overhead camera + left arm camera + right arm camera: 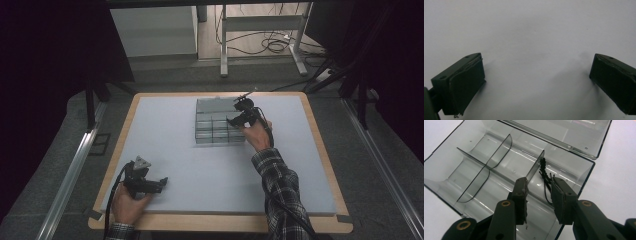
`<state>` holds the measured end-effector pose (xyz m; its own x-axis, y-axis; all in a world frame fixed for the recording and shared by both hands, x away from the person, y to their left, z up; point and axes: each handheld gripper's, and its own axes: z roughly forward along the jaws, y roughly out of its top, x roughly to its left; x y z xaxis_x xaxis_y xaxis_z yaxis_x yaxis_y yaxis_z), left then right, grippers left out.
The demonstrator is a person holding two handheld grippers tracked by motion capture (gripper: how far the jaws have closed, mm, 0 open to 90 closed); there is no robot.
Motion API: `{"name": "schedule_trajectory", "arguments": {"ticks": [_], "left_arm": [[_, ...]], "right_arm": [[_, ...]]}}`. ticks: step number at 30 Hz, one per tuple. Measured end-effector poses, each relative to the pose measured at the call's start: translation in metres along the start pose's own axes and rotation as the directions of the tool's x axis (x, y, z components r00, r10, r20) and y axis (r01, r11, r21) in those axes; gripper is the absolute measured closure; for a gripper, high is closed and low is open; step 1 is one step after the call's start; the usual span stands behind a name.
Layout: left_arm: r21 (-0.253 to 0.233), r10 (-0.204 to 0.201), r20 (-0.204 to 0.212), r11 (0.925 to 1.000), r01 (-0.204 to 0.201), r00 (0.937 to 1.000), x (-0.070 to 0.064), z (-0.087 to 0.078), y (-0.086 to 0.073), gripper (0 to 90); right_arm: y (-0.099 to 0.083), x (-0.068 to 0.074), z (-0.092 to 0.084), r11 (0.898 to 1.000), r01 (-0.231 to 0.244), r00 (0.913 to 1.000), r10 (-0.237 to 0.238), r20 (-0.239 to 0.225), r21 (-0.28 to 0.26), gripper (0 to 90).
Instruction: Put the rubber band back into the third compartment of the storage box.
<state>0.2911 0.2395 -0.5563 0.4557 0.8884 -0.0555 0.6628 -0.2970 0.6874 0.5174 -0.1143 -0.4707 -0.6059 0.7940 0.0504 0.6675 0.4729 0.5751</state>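
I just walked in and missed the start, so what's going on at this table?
A person works with a gripper in each hand. The right gripper is over an open clear organizer box and its jaws stand slightly apart around a small black twisted tie in a corner compartment; whether the pads press it is hard to tell. The left gripper rests wide open and empty on the grey mat, near the front edge.

Compartment box [215,125] far on mat [200,170]; twist tie [543,170] in end compartment.
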Motion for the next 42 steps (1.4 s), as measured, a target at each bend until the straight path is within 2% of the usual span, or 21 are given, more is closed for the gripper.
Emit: {"name": "schedule_trajectory", "arguments": {"ticks": [9,16,26,33,36,40,42], "left_arm": [[0.000,-0.001,0.001,1.0000,0.001,1.0000,0.000,0.000,0.000,0.0],[0.000,0.000,0.001,1.0000,0.000,1.0000,0.000,0.000,0.000,0.0],[-0.001,0.000,0.001,1.0000,0.000,1.0000,0.000,0.000,0.000,0.0],[0.000,0.000,0.001,1.0000,0.000,1.0000,0.000,0.000,0.000,0.0],[0.000,-0.001,0.001,1.0000,0.001,1.0000,0.000,0.000,0.000,0.0],[0.001,-0.001,0.003,1.0000,0.001,1.0000,0.001,0.000,0.000,0.0],[0.001,-0.002,0.003,1.0000,0.002,1.0000,0.001,0.000,0.000,0.0]], "right_arm": [[-0.004,0.007,-0.006,0.999,0.034,0.9993,-0.035,-0.011,-0.019,54.7],[-0.007,0.009,-0.009,0.999,0.041,0.9991,-0.041,-0.014,-0.025,47.4],[-0.010,0.011,-0.021,0.998,0.041,0.9988,-0.042,-0.024,-0.039,30.9],[-0.016,0.021,-0.025,0.997,0.066,0.9970,-0.068,-0.037,-0.033,25.1],[-0.021,0.028,-0.033,0.996,0.075,0.9964,-0.077,-0.034,-0.046,23.8],[-0.027,0.036,-0.056,0.992,0.108,0.9933,-0.111,-0.033,-0.067,21.6],[-0.030,0.035,-0.064,0.993,0.110,0.9930,-0.112,-0.039,-0.044,20.4]]}}
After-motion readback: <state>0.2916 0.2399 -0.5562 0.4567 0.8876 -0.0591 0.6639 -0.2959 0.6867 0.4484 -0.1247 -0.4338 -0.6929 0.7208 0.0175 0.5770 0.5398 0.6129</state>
